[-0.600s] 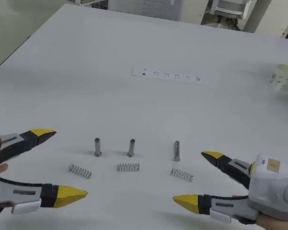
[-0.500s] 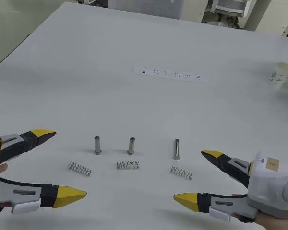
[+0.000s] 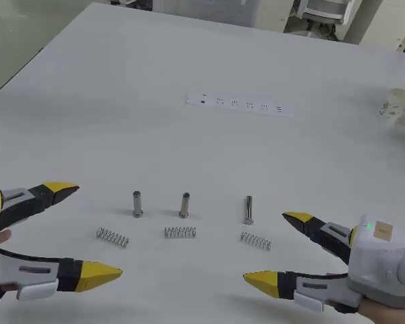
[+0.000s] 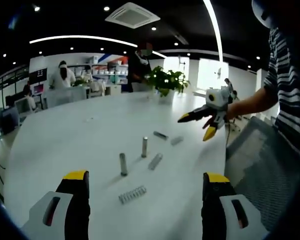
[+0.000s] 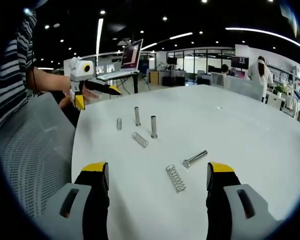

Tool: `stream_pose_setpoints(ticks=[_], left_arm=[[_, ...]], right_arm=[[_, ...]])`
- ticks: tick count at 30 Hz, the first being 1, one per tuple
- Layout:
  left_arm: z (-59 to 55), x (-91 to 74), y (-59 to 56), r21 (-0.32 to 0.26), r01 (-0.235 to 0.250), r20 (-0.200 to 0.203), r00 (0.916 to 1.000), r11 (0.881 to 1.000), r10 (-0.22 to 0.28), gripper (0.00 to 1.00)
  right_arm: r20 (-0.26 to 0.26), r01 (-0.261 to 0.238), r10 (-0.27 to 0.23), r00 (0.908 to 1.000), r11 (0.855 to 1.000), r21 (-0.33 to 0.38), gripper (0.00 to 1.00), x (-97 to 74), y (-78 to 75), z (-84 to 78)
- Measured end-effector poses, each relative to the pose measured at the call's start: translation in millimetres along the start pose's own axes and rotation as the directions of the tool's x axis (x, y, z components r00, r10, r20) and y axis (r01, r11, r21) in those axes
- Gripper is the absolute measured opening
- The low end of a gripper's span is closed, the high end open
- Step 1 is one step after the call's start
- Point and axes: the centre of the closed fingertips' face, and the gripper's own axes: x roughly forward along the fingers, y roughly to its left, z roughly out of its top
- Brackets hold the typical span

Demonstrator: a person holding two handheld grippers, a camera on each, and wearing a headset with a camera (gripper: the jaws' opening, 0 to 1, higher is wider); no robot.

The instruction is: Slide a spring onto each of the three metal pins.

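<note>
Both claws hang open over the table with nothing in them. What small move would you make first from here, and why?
Probably lower the right gripper around the nearest spring. Its jaws stand open and empty, that spring lies loose just ahead of them, and the pins are all bare, so picking up a spring seems the natural first step.

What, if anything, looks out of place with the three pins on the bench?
The right pin lies on its side, while the middle pin and the left pin stand upright. That makes it the odd one out. Nothing looks damaged.
</note>
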Motion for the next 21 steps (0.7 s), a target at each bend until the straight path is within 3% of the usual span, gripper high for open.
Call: stream_pose_setpoints(ticks=[21], left_arm=[[0.8, 1.1, -0.1, 0.007, 0.007, -0.007, 1.0, 1.0, -0.007, 0.9]], right_arm=[[-0.007, -0.005, 0.005, 1.0, 1.0, -0.007, 0.8, 1.1, 2.8, -0.3]])
